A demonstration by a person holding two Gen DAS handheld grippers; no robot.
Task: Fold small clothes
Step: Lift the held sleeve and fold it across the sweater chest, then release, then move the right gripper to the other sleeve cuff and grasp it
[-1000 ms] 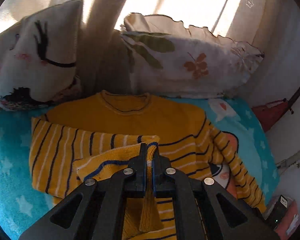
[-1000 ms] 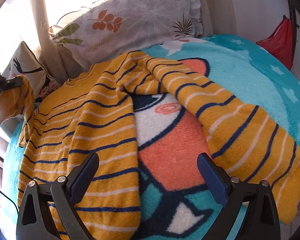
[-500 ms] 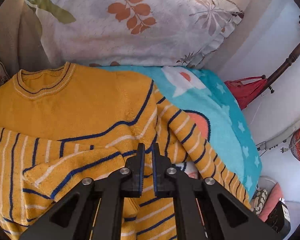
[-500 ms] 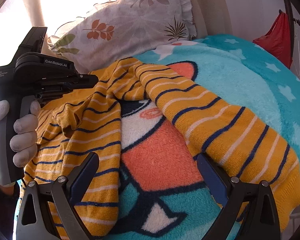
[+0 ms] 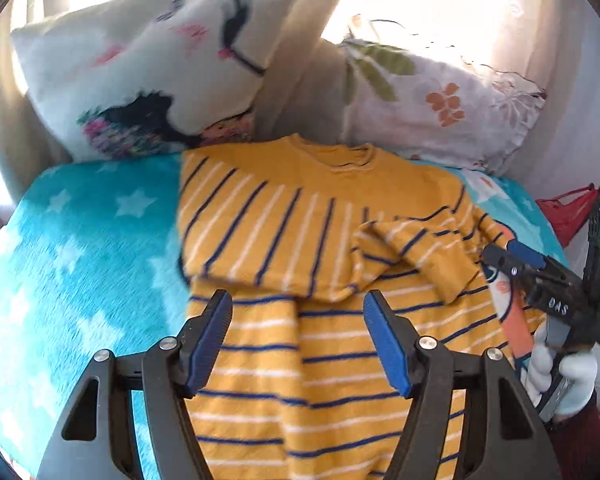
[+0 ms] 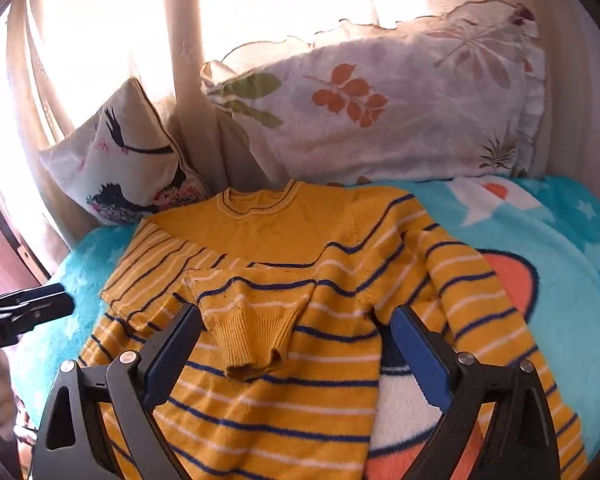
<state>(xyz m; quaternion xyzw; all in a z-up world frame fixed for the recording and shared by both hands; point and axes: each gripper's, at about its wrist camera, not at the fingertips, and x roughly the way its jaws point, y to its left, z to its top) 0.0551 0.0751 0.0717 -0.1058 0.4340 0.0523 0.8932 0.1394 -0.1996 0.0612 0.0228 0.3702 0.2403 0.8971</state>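
A small yellow sweater point(image 5: 300, 360) with navy and white stripes lies face up on a teal blanket point(image 5: 80, 260). Its left sleeve point(image 5: 268, 236) is folded across the chest, the cuff point(image 6: 256, 340) resting near the middle. The other sleeve point(image 6: 480, 292) lies stretched out to the right. My left gripper point(image 5: 298, 322) is open and empty above the sweater's lower body. My right gripper point(image 6: 296, 344) is open and empty, hovering over the folded cuff; it also shows at the right of the left wrist view point(image 5: 516, 258).
Two pillows lean at the bed's head: a white one with an eyelash face point(image 5: 160, 76) and a floral one point(image 6: 380, 108). Curtains point(image 6: 188, 60) hang behind them. The blanket carries an orange and white cartoon print point(image 6: 512, 280). A red bag point(image 5: 568, 212) hangs at the right.
My left gripper carried the left sleeve across the chest, let it go and opened, then drew back. The right gripper moved left over the sweater body.
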